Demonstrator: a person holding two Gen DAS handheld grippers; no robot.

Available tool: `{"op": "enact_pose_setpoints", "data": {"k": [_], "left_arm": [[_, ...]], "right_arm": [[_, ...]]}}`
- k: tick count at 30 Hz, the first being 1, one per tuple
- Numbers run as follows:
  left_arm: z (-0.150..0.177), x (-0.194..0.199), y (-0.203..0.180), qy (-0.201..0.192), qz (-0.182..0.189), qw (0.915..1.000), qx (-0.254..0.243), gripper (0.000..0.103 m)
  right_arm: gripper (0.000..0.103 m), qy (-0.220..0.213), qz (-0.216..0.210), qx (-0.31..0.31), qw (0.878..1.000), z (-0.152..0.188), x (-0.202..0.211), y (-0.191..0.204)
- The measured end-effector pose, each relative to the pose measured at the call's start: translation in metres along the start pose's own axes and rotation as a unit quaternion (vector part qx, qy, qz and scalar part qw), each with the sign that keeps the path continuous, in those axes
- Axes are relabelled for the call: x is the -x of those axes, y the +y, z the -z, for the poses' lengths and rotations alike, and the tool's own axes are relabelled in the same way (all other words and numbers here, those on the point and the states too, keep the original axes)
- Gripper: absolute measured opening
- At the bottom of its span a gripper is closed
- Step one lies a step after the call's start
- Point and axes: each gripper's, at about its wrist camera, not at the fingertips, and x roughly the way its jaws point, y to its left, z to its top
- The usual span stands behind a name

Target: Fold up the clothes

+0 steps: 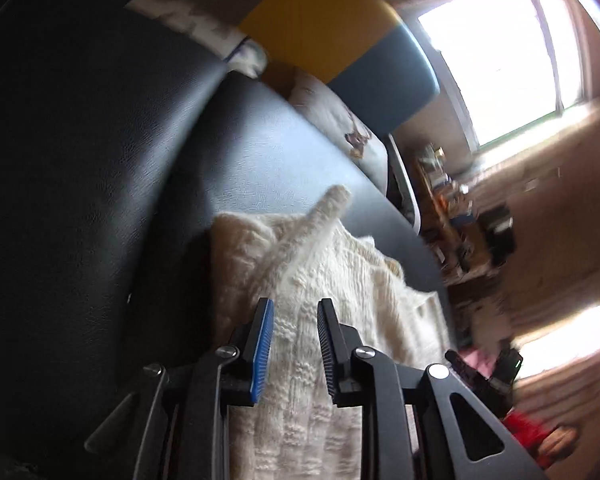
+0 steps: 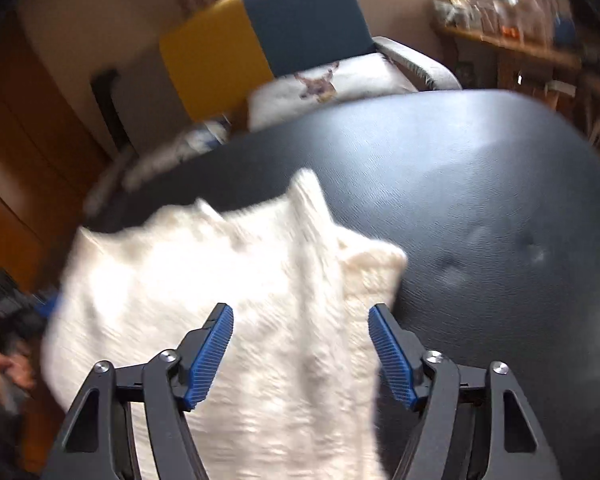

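Note:
A cream cable-knit sweater [image 1: 332, 280] lies on a black padded leather surface [image 1: 80, 200]. One narrow part of it sticks up toward the far side. My left gripper [image 1: 295, 320] hovers low over the knit, its blue-padded fingers [image 1: 262, 344] a small gap apart, and flat fabric shows between and under them. In the right wrist view the sweater [image 2: 220, 300] is blurred and its left side hangs past the surface's edge [image 2: 460, 200]. My right gripper [image 2: 300, 332] stands wide open above the sweater's right part, nothing pinched in it.
A yellow and teal chair [image 2: 260, 36] holding a white cushion with a deer print [image 2: 324, 80] stands behind the surface. A cluttered wooden shelf [image 2: 512, 44] is at the back right. A hand in a red sleeve [image 1: 540, 436] shows at lower right, and bright windows [image 1: 500, 60] beyond.

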Motion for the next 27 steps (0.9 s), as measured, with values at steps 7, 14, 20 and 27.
{"op": "enact_pose_setpoints", "data": {"k": [7,14,20,27], "left_arm": [[0.020,-0.010,-0.019,0.037,-0.061,0.9934,-0.090,0.000],[0.019,0.033,-0.004,-0.042,-0.070,0.9948,-0.061,0.015],[0.008,0.008,-0.066,-0.012,-0.022,0.9861,-0.165,0.021],[0.004,-0.084,-0.095,0.115,-0.063,0.9678,-0.215,0.026]], "right_arm": [[0.025,0.025,0.099,0.063,0.993,0.008,0.002,0.012],[0.043,-0.045,0.074,0.017,0.996,0.002,0.036,0.000],[0.065,-0.049,-0.007,0.139,0.989,-0.028,0.027,0.083],[0.065,0.041,-0.008,0.157,0.987,-0.034,-0.048,0.120]]}}
